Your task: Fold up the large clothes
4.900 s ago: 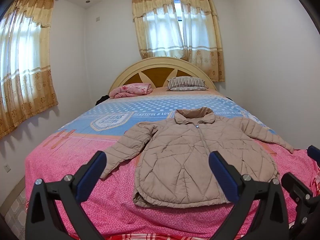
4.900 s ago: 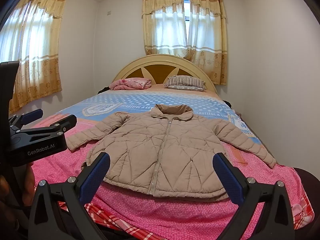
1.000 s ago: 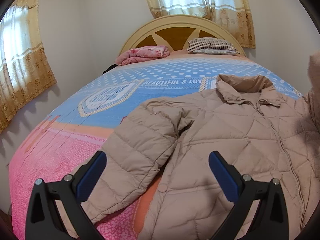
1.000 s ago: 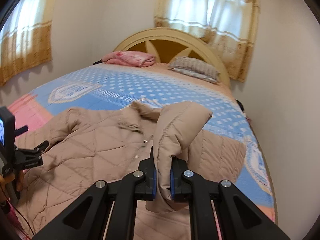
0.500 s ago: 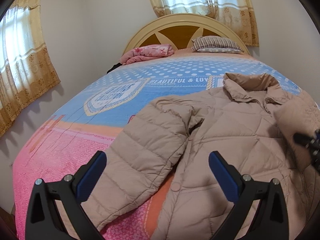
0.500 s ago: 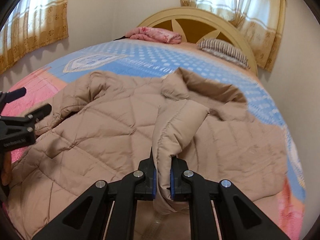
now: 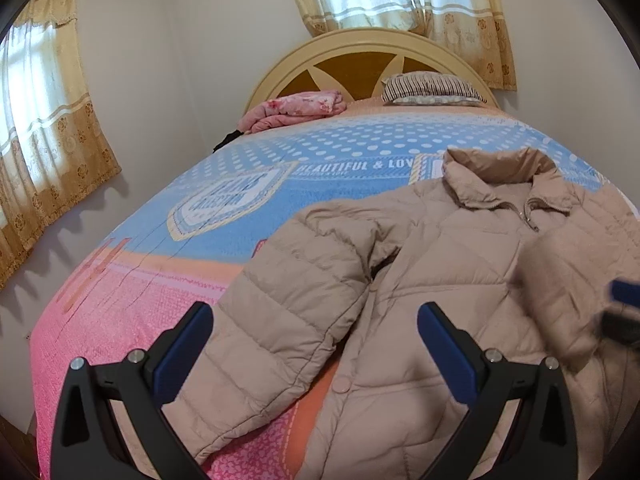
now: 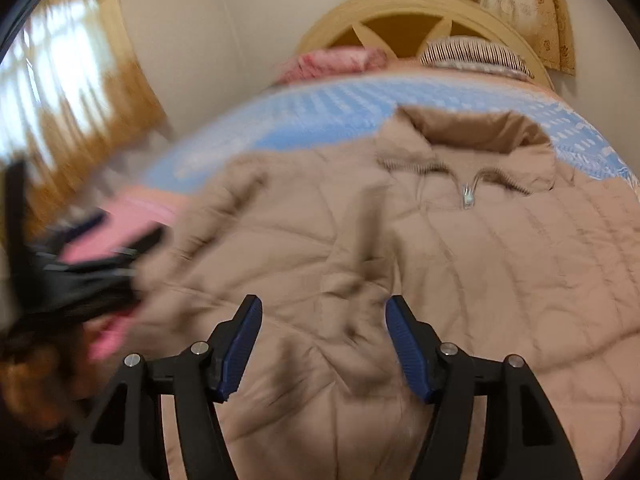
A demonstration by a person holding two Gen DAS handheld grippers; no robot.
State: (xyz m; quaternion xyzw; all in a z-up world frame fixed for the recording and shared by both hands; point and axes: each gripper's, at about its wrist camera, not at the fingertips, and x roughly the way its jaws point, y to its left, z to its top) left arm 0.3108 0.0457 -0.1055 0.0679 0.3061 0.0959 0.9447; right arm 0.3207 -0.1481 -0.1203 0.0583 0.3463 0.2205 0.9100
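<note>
A puffy, quilted beige jacket lies collar-up on the pink-and-blue bedspread, one sleeve folded across its zipped front between the right gripper, whose jaws have just been opening, and the left gripper, spread wide over the other sleeve.

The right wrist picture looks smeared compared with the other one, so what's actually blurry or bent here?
Right wrist view: motion blur smears the jacket, the bedspread and the left gripper; its own gripper stays sharp. Left wrist view: crisp except its blurred right edge; fisheye bends the walls and bed.
</note>
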